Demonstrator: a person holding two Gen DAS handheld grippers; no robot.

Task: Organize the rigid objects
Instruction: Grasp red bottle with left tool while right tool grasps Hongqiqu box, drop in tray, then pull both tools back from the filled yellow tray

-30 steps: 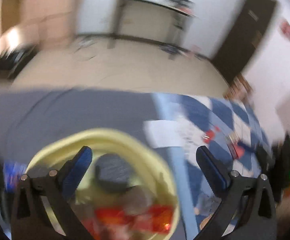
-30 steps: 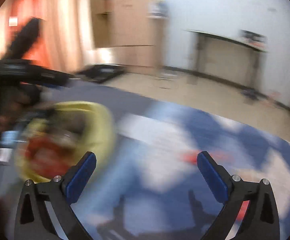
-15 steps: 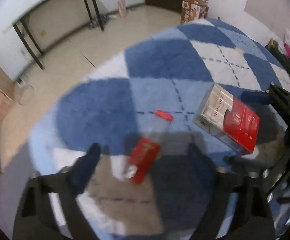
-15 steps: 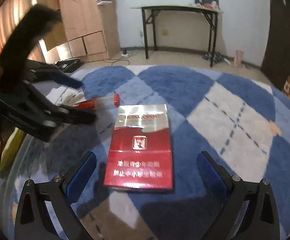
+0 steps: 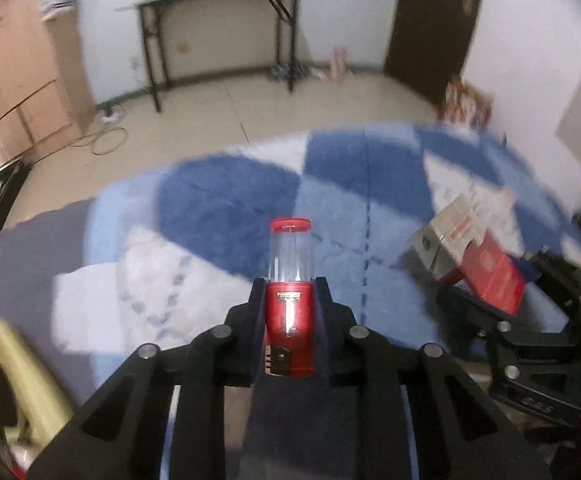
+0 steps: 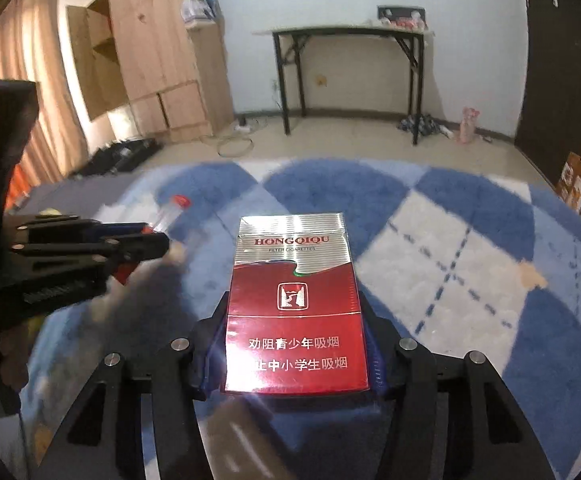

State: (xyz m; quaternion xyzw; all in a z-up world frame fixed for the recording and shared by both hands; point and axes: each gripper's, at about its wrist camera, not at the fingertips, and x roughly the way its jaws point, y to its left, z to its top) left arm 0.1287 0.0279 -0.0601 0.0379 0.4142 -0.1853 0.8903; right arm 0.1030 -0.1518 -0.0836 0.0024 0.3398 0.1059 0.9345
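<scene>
Left gripper (image 5: 290, 292) is clamped tight on one red lighter (image 5: 290, 300), pads squeezing its red body. Its jaws have just been closing and there's no gap left beside it. The lighter's long axis runs straight out along the fingers, clear section and red cap pointing away from the camera, over the blue-and-white rug (image 5: 226, 200).

Right gripper (image 6: 295, 344) has just been closing too, and now pinches one red-and-silver cigarette pack (image 6: 295, 304) by its two long sides, roughly half open since the pack is wide. The pack lies flat-faced toward the camera, its long axis along the fingers and silver end pointing away.

So that's one lighter and one pack. A yellow basket (image 5: 30, 364) sits at the far left edge of the left view.
</scene>
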